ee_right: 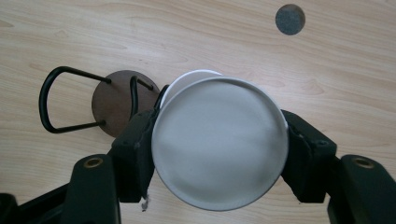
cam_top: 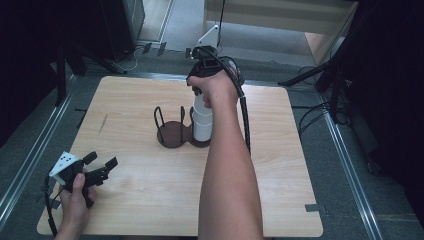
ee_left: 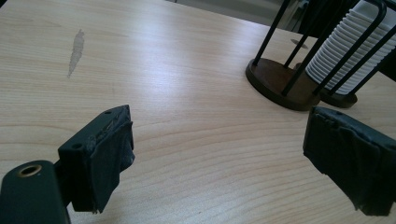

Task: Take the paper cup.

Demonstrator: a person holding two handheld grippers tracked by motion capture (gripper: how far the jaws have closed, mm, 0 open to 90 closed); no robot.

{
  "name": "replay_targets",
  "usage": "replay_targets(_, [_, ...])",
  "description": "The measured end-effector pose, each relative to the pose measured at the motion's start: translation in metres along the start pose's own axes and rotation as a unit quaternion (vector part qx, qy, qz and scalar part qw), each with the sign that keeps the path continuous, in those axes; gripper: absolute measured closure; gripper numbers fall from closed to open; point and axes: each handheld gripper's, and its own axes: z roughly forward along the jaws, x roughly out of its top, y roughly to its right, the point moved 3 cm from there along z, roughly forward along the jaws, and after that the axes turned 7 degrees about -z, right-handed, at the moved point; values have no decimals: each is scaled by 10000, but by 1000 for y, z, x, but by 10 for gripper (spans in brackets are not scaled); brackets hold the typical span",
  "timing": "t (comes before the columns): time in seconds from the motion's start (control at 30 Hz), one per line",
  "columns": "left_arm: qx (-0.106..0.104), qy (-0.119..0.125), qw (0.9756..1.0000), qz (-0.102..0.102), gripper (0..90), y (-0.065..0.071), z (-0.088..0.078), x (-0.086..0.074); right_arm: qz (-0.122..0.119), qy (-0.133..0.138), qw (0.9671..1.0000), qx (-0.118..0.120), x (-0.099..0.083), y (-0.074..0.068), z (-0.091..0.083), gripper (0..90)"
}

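The right gripper pinches the top white cup with 1 jaw on each side of its round bottom, holding it straight above the stack of white cups. That stack stands in the right ring of a dark 2-ring wire cup holder at the middle of the wooden table; the left ring has no cups in it. The left gripper rests near the table's near left corner, its jaws spread with nothing between them.
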Motion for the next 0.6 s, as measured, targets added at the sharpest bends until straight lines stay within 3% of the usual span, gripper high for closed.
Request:
replay_targets(0.43, [28, -11, 10000, 51, 88, 1, 0, 0, 23, 199, 9998, 14, 0, 7, -30, 349])
replay_targets(0.5, [89, 38, 9998, 160, 88, 4, 0, 1, 29, 223, 9997, 29, -1, 9, -34, 349])
replay_targets(0.53, [123, 28, 9994, 335, 88, 8, 0, 2, 47, 250, 9997, 43, -2, 11, -38, 349])
replay_targets(0.6, [103, 29, 9992, 396, 88, 13, 1, 2, 40, 278, 9996, 28, -3, 13, -41, 349])
